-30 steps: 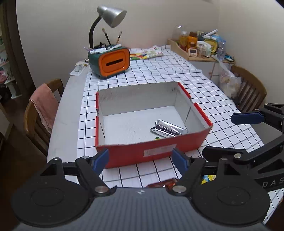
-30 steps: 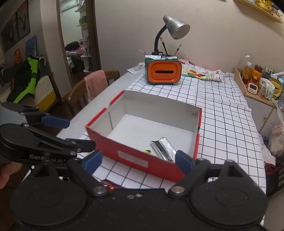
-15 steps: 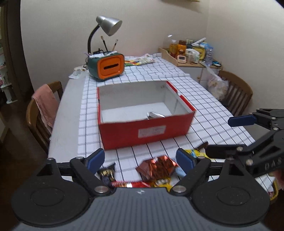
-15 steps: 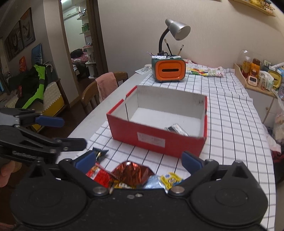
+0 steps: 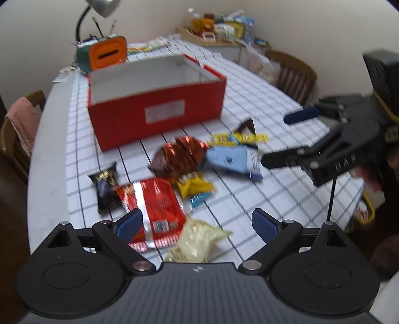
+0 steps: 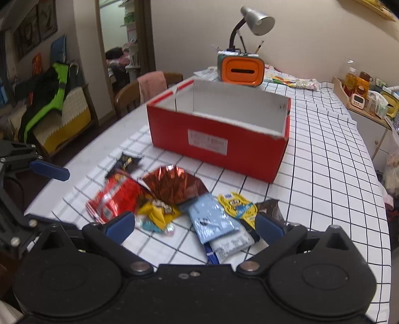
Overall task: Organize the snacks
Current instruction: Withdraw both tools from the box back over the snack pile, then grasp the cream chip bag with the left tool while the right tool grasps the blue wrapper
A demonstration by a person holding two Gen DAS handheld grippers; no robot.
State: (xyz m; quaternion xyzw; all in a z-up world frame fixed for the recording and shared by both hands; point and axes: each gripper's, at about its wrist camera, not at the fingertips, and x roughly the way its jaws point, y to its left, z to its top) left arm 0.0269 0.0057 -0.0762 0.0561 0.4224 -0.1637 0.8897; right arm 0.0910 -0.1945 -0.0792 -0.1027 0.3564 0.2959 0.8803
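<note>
A red cardboard box (image 5: 159, 112) with a white inside stands on the checked tablecloth; it also shows in the right wrist view (image 6: 219, 144). In front of it lies a pile of snack packets: a red packet (image 5: 152, 202), a shiny copper bag (image 5: 179, 154), a yellow packet (image 5: 193, 185), a light blue packet (image 5: 232, 159), a black packet (image 5: 104, 183) and a pale bag (image 5: 197, 240). My left gripper (image 5: 197, 224) is open and empty above the near packets. My right gripper (image 6: 194, 224) is open and empty above the light blue packet (image 6: 212, 219).
An orange and green tissue holder (image 6: 240, 69) with a desk lamp (image 6: 256, 18) stands behind the box. Wooden chairs (image 5: 294, 72) flank the table. A side shelf with bottles (image 6: 361, 87) is at the right.
Both grippers have pulled back from the box and dropped lower. The snack pile has come into full view in front of them. The box inside is now hidden behind its front wall.
</note>
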